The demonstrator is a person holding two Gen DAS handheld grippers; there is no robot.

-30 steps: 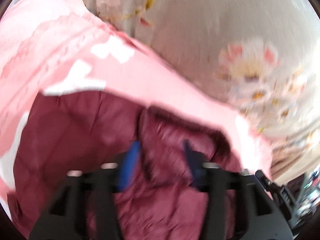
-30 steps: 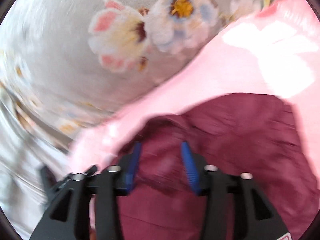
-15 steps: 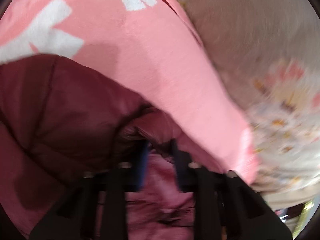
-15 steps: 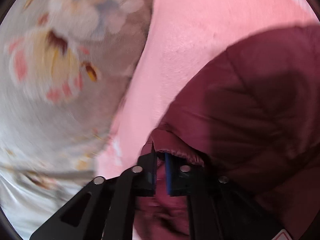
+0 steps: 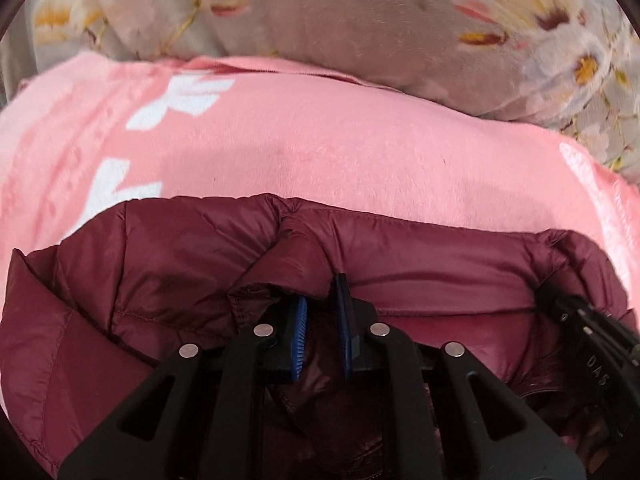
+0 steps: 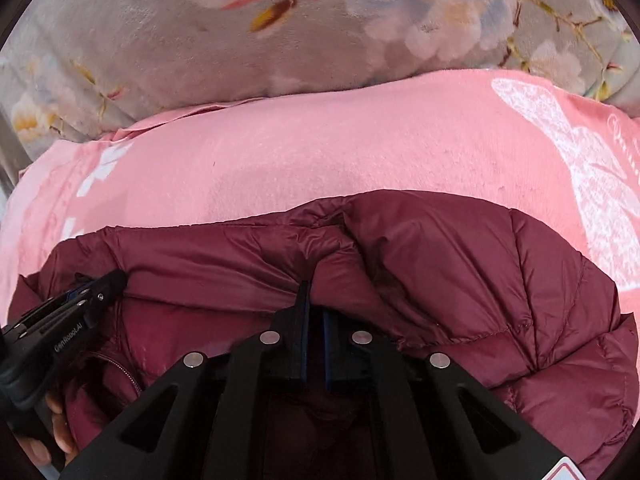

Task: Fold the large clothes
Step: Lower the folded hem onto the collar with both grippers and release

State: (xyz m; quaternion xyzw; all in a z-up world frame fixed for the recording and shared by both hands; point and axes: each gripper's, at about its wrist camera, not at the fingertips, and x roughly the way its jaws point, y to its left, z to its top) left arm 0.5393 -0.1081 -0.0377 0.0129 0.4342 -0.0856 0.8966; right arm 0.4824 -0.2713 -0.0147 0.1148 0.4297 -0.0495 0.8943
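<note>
Both tongs, left gripper (image 5: 322, 300) and right gripper (image 6: 314, 300), stay clamped on the maroon jacket (image 6: 460, 280) (now level, unblurred).

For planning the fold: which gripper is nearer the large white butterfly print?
Right. The right gripper clamps the jacket just left of the butterfly; the left gripper clamps it farther left.

Bedroom (floral bedding (image 5: 360, 20), pink blanket (image 5: 360, 152))

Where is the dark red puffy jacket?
In both wrist views the jacket fills the bottom, lying on the pink blanket, its edge pinched by the left tongs and right tongs.
</note>
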